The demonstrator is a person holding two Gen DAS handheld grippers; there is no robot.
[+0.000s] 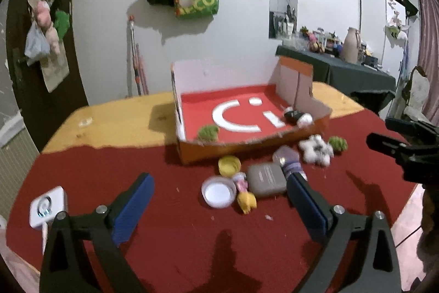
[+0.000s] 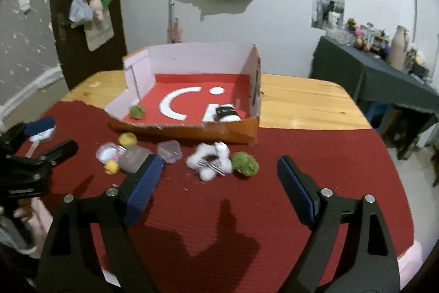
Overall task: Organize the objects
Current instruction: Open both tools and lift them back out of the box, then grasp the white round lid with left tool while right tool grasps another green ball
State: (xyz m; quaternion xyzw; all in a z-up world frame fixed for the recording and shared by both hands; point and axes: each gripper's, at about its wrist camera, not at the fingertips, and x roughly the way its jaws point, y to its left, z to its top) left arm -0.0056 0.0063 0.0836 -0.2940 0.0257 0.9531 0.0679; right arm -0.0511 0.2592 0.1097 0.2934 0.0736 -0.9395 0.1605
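Hovering over the red-covered surface (image 1: 82, 169), both tools are being held spread, nothing pinched: left tool (image 1: 219, 213) just short of the grey case (image 1: 265, 179), right tool (image 2: 216, 186) just short of the white plush (image 2: 211, 159); the box (image 2: 192, 128) is lying beyond.

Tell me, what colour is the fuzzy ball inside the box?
Green. The fuzzy ball shows best in the left wrist view, near the box's front wall.

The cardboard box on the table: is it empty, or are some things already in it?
Not empty. The cardboard box already holds a green fuzzy ball near one corner and a black-and-white toy near the other.
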